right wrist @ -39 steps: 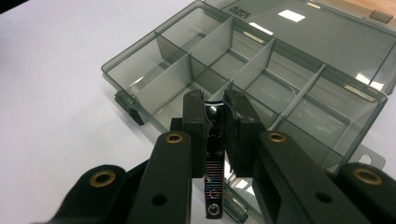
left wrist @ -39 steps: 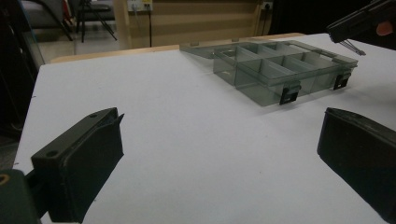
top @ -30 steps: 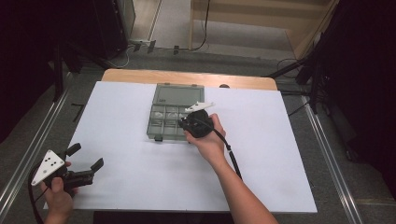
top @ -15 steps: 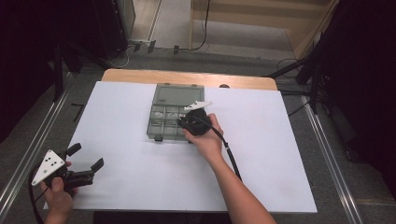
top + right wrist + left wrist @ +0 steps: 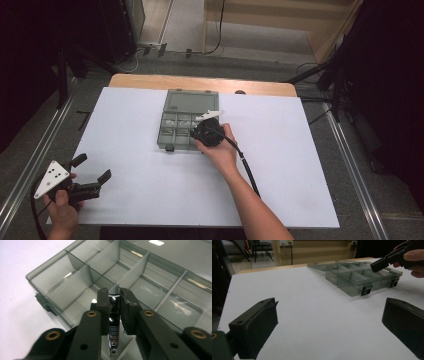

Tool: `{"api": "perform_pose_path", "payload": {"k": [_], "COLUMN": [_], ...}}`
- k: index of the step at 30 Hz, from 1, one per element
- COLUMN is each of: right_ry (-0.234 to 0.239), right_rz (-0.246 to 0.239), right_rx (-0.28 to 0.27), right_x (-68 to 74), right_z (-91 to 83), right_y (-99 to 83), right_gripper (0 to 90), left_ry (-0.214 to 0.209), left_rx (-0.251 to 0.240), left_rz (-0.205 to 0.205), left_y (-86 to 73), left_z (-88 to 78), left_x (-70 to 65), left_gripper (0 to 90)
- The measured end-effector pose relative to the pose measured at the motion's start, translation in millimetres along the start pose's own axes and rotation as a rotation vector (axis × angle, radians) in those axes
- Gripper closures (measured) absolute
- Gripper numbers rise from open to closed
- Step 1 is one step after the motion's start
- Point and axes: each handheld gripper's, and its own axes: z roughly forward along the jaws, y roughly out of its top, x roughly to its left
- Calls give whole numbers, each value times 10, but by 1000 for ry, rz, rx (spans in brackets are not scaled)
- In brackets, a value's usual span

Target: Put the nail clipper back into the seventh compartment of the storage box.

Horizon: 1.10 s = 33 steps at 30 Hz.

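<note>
A smoky clear compartment box (image 5: 173, 136) lies open at the back middle of the white table, its lid (image 5: 192, 102) folded flat behind it. My right gripper (image 5: 201, 133) hovers over the box's near right compartments. In the right gripper view its jaws (image 5: 114, 296) are shut on a shiny metal nail clipper (image 5: 113, 323), which hangs above a compartment of the box (image 5: 80, 267). My left gripper (image 5: 93, 167) rests near the table's front left corner, open, with nothing between its jaws (image 5: 329, 322). From there the box (image 5: 359, 277) and the right gripper (image 5: 378, 265) show far off.
White sheet (image 5: 150, 200) covers the table, and a wooden strip (image 5: 150, 81) runs along its far edge. The right gripper's cable (image 5: 247, 167) trails across the sheet towards the person. Metal rails (image 5: 35, 155) flank the table on both sides.
</note>
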Motion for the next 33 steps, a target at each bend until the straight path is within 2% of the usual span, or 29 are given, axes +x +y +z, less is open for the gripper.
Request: {"api": "perform_pose_path", "payload": {"k": [2,3,4,7,9,12,16,33], "right_ry": [10,11,11,-5,8,36,44,21], "right_rz": [9,24,24,34,39,49,57,59], "right_rx": [-17,-33,-33,-45,-54,-78,-106,-189], "right_x": [-7,-12,-12,-17,-28,-48,-91,-196], "right_z": [-28,-77,-77,-138,-185,-270,-380,-810], "right_y": [10,21,21,18,2,-50,-142,-451], "right_gripper": [545,379,379,106,4,0,0,0], "left_ry": [0,0,-1,-1,-1,-1,-1,2], "left_rx": [-1,-1,-1,0,1,1,3,6], "left_rz": [-2,-2,-2,0,0,0,3,4], "left_y": [0,0,0,0,0,0,1,0], "left_z": [0,0,1,1,1,1,3,4], "left_x": [0,1,0,1,0,0,-4,-8], "left_gripper": [0,0,0,0,0,0,0,0]}}
